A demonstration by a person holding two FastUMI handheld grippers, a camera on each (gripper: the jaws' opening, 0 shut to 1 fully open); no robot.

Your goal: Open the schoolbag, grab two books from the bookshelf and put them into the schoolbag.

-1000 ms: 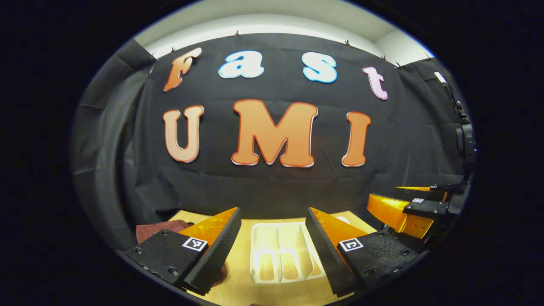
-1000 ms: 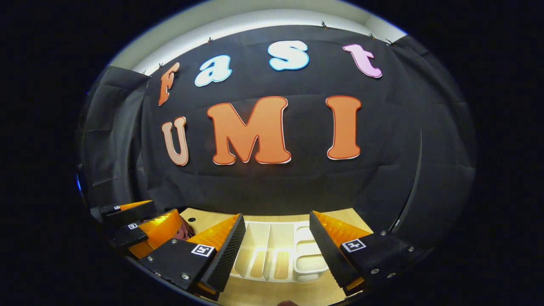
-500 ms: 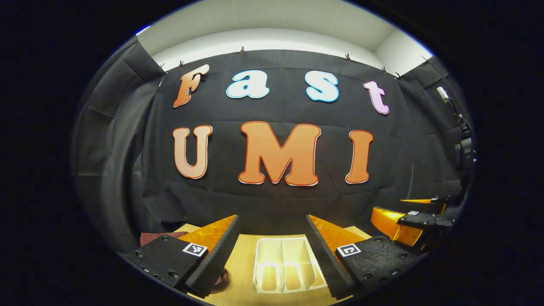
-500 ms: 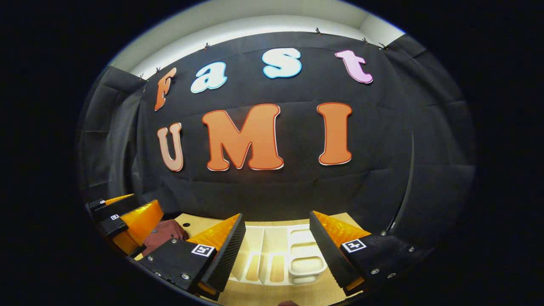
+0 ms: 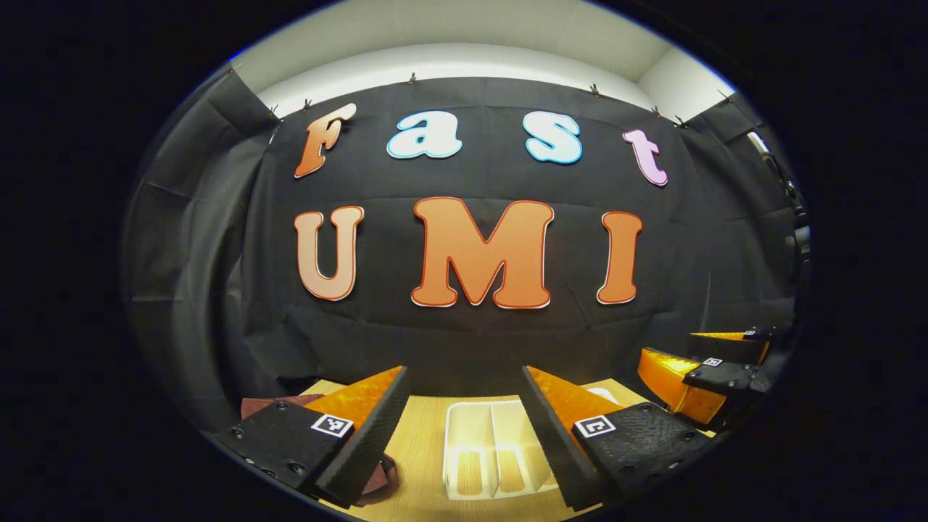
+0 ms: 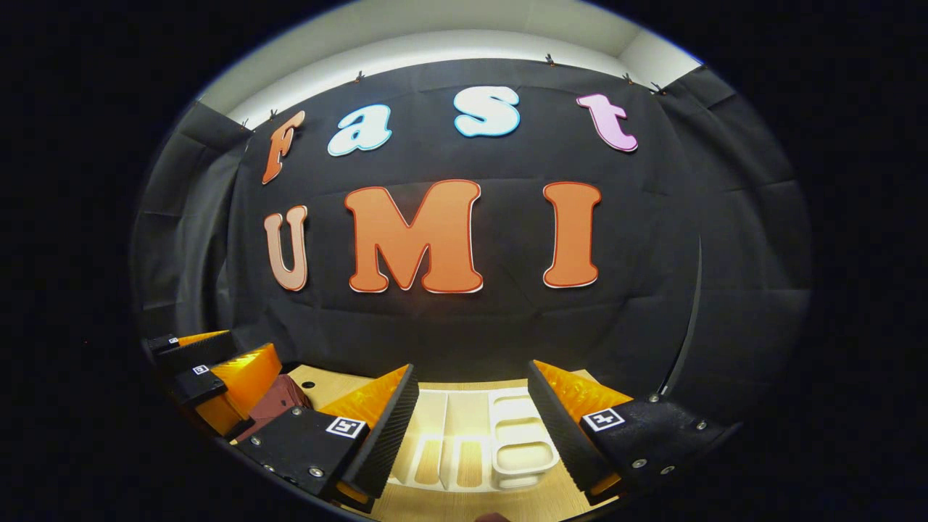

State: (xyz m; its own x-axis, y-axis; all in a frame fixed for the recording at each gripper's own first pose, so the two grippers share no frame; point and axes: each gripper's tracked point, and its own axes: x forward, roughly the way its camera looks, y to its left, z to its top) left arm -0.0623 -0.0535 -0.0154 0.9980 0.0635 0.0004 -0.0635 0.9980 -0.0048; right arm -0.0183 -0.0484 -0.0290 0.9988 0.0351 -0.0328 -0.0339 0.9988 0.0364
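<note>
Left gripper view: my left gripper [image 5: 464, 435] hangs open, empty, above the wooden surface [image 5: 424, 449]. White bookshelf [image 5: 493, 453] ahead between the fingers; maroon schoolbag [image 5: 279, 402] at far left.

Right gripper view: right gripper [image 6: 471, 428] likewise spread wide, holding nothing; bookshelf [image 6: 471, 435] ahead, schoolbag [image 6: 279, 399] left, beside the left gripper [image 6: 210, 366].

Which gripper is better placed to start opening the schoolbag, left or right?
Left, probably. The dark red schoolbag lies just beside the left gripper, which is open. The right gripper, also open, is in front of the white bookshelf, farther from the bag.
</note>
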